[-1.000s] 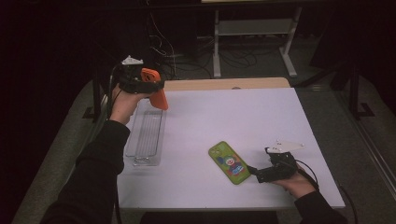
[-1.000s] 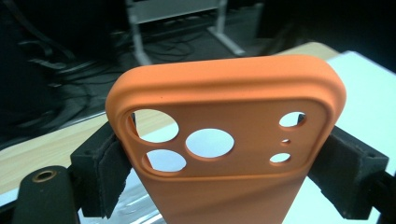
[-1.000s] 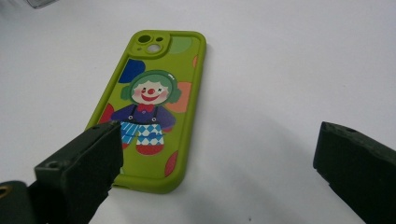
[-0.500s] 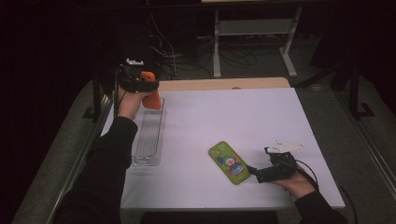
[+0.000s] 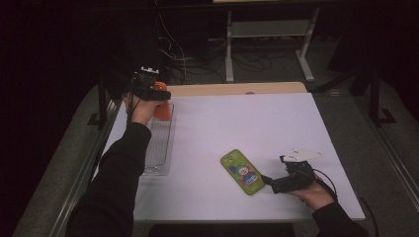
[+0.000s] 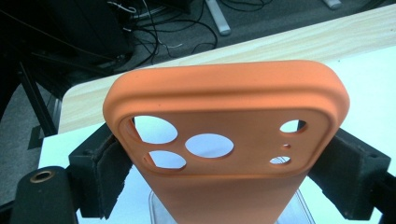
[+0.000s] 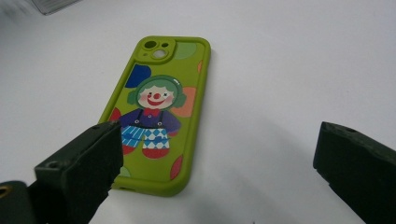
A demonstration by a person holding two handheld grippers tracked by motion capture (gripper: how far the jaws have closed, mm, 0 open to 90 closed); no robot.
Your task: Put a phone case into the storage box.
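An orange phone case [image 6: 224,140] with camera cut-outs stands upright between the jaws of my left gripper [image 6: 224,168], whose pads press on both of its sides. In the high view the left gripper [image 5: 157,94] holds the orange case [image 5: 163,106] over the far end of a clear plastic tray [image 5: 157,148]. A green phone case [image 7: 159,112] printed with a clown lies flat on the white table. My right gripper [image 7: 219,163] stands open just short of its near end, its left jaw over the case's corner. From above, the right gripper [image 5: 269,183] rests beside the green case [image 5: 242,172].
The white table top [image 5: 257,128] ends at a strip of light wood [image 5: 237,89] along its far edge. Behind it, on the dark floor, are cables and a metal stand [image 5: 267,29]. The clear tray runs along the table's left side.
My left hand has come down and moved away from me with the orange case, to the tray's far end. The right gripper and the green case have stayed put.
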